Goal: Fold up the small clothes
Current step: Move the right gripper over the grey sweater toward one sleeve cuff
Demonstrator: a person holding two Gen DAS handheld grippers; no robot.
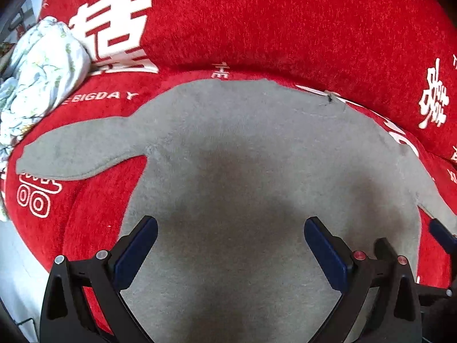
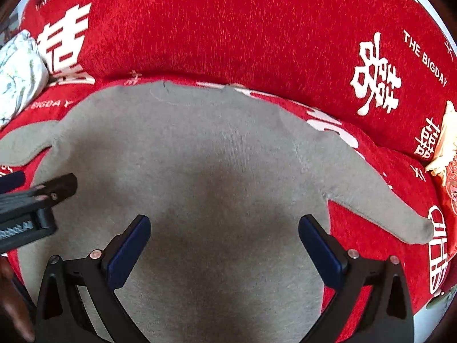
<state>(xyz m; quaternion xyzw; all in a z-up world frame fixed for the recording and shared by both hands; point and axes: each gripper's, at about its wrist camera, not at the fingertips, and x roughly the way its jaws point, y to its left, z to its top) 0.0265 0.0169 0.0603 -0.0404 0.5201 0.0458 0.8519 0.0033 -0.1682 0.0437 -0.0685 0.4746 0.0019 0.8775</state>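
Grey top [image 1: 242, 171] spread flat on the red sofa cover [image 1: 285, 23], sleeves out to both sides; your left gripper [image 1: 230, 245] and right gripper [image 2: 224, 243] hover above its body, jaws apart, grasping nothing; floral cloth [image 1: 42, 65] lies far left

The left gripper [image 1: 230, 245] has black angular arms and dark blue pads. Silver and red screw heads dot its joints. The right gripper [image 2: 224, 243] matches, with coppery and silver screws.
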